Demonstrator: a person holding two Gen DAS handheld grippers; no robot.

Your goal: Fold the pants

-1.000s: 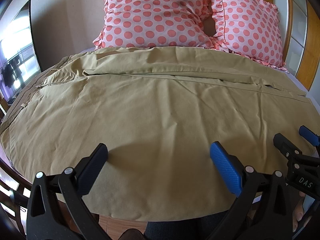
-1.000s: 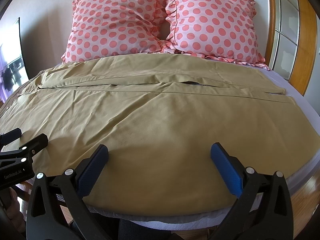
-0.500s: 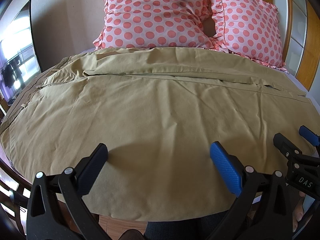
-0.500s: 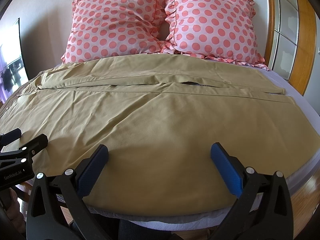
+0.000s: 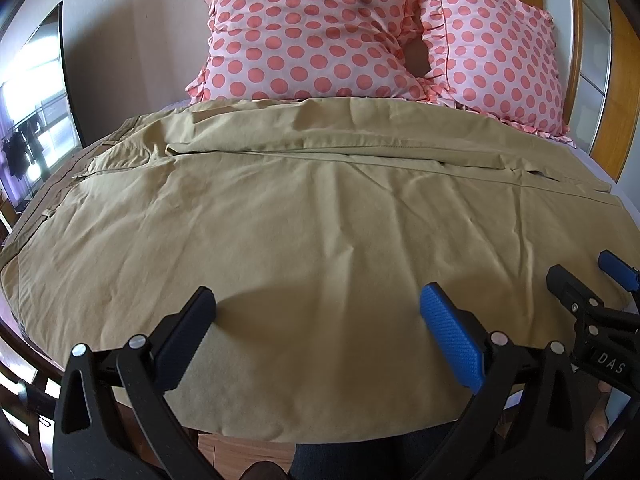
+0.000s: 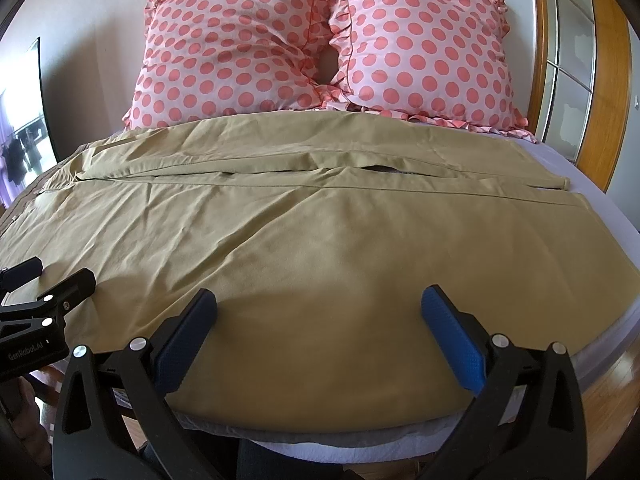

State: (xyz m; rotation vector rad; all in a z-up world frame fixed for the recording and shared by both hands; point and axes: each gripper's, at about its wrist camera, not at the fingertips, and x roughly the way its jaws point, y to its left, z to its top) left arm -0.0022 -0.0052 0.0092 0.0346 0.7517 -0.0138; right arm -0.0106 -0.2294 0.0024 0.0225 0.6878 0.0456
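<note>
Khaki pants [image 5: 320,216] lie spread flat across the bed [image 6: 568,168], waistband toward the left and both legs running side by side to the right, just in front of two pink polka-dot pillows [image 6: 320,44]. The left claw [image 5: 316,332] and right claw [image 6: 320,332] hover over the near edge of the fabric, each spread wide and holding nothing.
</note>
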